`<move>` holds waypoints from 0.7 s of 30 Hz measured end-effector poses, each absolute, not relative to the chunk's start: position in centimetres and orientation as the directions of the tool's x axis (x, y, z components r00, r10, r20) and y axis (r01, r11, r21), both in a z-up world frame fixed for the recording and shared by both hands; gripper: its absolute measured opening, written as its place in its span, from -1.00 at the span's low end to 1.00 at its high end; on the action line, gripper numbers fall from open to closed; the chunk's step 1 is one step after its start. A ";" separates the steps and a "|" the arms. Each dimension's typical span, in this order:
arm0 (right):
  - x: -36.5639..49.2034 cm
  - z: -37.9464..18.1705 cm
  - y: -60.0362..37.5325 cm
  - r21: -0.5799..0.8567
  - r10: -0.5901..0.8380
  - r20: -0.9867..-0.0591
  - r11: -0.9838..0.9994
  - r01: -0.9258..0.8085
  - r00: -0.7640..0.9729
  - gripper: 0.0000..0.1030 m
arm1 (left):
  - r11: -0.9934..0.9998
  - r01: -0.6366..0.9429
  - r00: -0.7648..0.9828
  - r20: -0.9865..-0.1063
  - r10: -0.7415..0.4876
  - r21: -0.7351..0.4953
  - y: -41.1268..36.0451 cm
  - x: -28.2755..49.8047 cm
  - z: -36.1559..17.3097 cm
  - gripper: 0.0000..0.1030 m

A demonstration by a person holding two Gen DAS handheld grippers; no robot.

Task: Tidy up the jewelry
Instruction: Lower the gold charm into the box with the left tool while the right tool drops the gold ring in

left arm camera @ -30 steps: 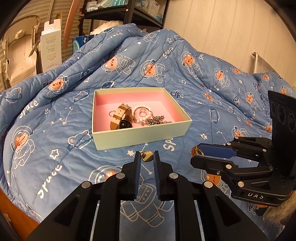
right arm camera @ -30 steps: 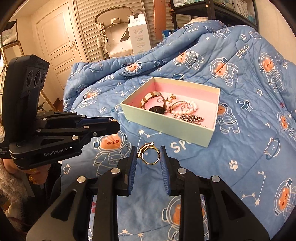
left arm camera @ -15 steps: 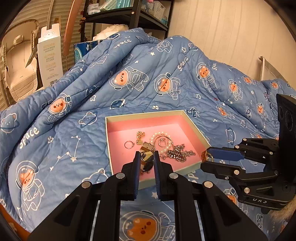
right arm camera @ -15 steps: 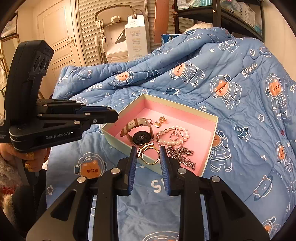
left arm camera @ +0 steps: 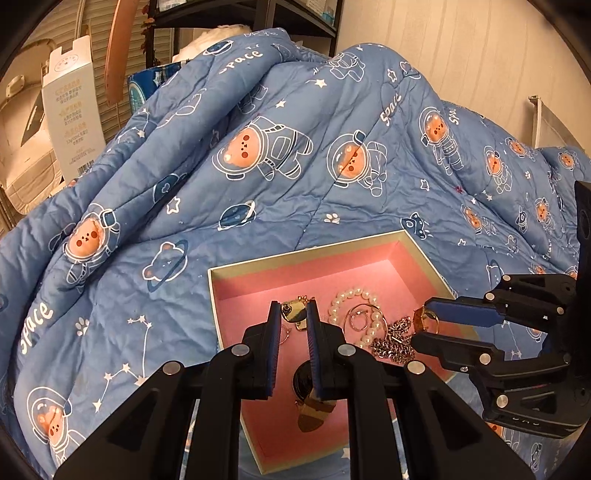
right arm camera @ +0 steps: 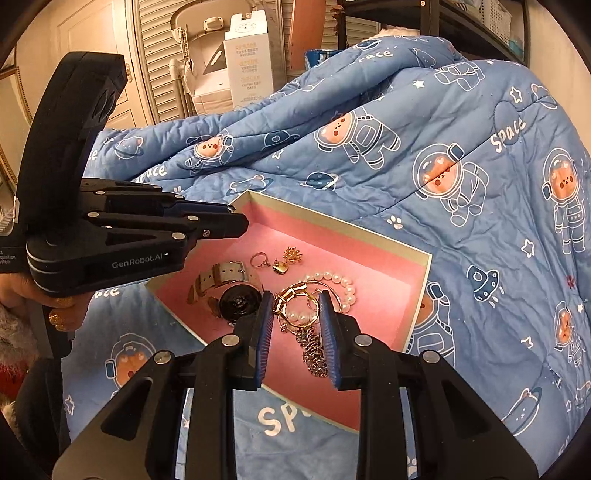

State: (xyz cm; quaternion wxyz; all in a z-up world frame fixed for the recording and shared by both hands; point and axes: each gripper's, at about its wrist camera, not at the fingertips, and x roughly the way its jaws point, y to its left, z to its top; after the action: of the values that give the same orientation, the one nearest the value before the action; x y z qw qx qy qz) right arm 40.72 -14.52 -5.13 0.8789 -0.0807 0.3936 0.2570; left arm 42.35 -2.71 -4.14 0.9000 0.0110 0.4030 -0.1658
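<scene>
A pale green box with a pink inside [left arm camera: 236,295] [right arm camera: 421,291] lies on the blue quilt. It holds a watch [right arm camera: 229,291], a pearl bracelet [left arm camera: 354,299] [right arm camera: 332,280], a silver chain [left arm camera: 395,343] [right arm camera: 314,350], a small ring [right arm camera: 258,260] and gold earrings [right arm camera: 290,258]. My left gripper [left arm camera: 291,314] is shut on a small gold heart charm [left arm camera: 293,314] above the box. My right gripper [right arm camera: 295,306] is shut on a gold ring [right arm camera: 291,301] above the box's middle, and shows in the left wrist view [left arm camera: 428,325].
The blue astronaut-bear quilt [left arm camera: 295,166] rises in folds behind the box. A white carton [left arm camera: 74,114] [right arm camera: 247,55], a black shelf unit [left arm camera: 258,14] and a louvred door [right arm camera: 162,55] stand behind the bed. A hand [right arm camera: 55,310] holds the left gripper.
Both grippers have moved forward from the quilt in front of the box to above its inside, each still holding its gold piece.
</scene>
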 end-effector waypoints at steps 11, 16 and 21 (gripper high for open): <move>45.6 -7.4 -14.6 0.125 0.376 -0.787 0.874 -0.470 0.489 -0.50 | 0.947 0.247 0.516 -0.800 -0.307 -0.204 -2.4 46.9 -6.5 -0.74; 46.5 -7.7 -14.4 0.123 0.365 -0.798 0.877 -0.464 0.478 -0.50 | 0.950 0.237 0.502 -0.812 -0.299 -0.204 -2.6 47.4 -6.9 -0.74; 47.0 -8.2 -14.1 0.119 0.353 -0.812 0.880 -0.460 0.465 -0.50 | 0.954 0.236 0.492 -0.824 -0.282 -0.185 -3.2 47.7 -7.4 -0.74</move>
State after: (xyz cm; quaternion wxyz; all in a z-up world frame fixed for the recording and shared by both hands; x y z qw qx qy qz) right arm 46.99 -14.10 -8.16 0.8539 -0.0582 0.4591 0.2381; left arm 47.65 -3.20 -7.42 0.8633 -0.0237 0.4814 -0.1500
